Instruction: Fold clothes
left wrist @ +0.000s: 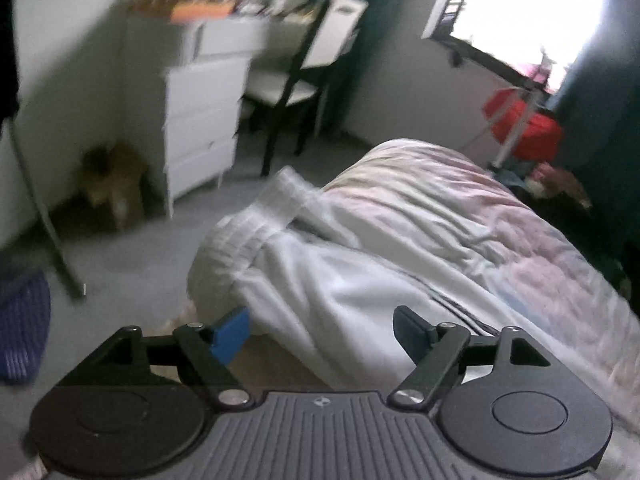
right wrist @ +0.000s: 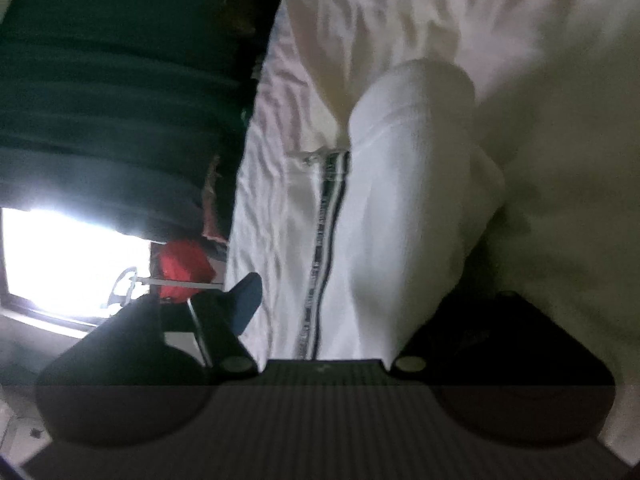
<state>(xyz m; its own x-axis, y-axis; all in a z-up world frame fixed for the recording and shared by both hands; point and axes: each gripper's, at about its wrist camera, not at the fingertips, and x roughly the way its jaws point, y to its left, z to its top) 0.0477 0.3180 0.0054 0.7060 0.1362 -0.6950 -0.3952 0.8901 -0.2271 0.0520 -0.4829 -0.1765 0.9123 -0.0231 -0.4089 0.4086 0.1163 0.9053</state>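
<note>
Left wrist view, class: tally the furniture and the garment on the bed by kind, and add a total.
Bed: 1
Chair: 1
Chest of drawers: 1
White trousers: 1
Total: 4

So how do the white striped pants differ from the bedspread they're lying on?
The white striped pants are plain white with dark side stripes; the bedspread is pale with pinkish patches and no stripes. The pants sit bunched in a thick mound near the bed's edge; the bedspread lies spread out with shallow wrinkles. Both are light, soft fabric.
</note>
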